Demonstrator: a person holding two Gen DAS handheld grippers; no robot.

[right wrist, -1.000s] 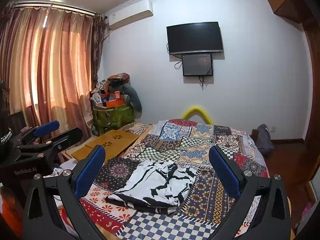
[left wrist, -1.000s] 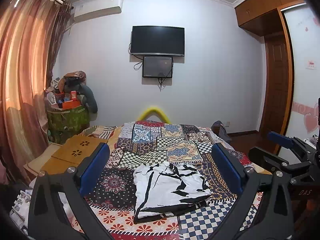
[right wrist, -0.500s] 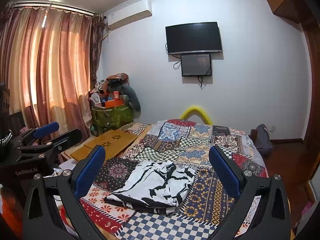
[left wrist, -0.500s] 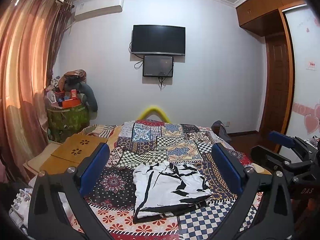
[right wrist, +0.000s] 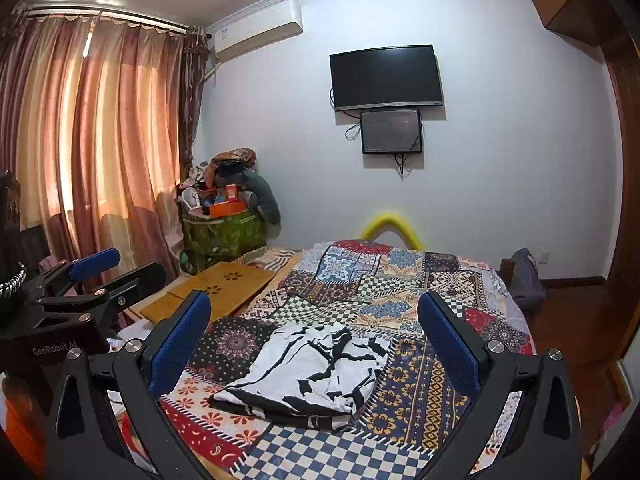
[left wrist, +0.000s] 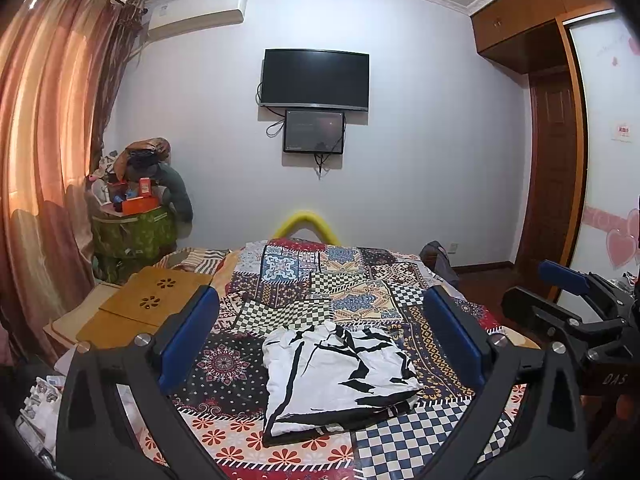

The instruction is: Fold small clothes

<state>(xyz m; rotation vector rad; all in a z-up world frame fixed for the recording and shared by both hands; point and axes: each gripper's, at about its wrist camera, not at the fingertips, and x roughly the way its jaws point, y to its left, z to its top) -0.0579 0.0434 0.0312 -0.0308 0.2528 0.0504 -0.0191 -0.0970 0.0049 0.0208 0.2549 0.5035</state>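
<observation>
Showing "GenRobot.AI" on left claw (right wrist: pixel 94 276); both claws spread wide, empty, above garment (left wrist: pixel 336 372).

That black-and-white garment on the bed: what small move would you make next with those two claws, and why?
Probably lower both toward the black-and-white patterned garment. It lies partly folded on the patchwork bedspread, while the left gripper and right gripper hang open above it, holding nothing. A near edge looks the easiest place to pinch first.

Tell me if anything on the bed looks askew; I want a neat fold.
The black-and-white garment lies roughly folded on the patchwork bedspread, but its lower edge is uneven and its right side is rumpled. Both grippers, left and right, are open and clear of it.
</observation>
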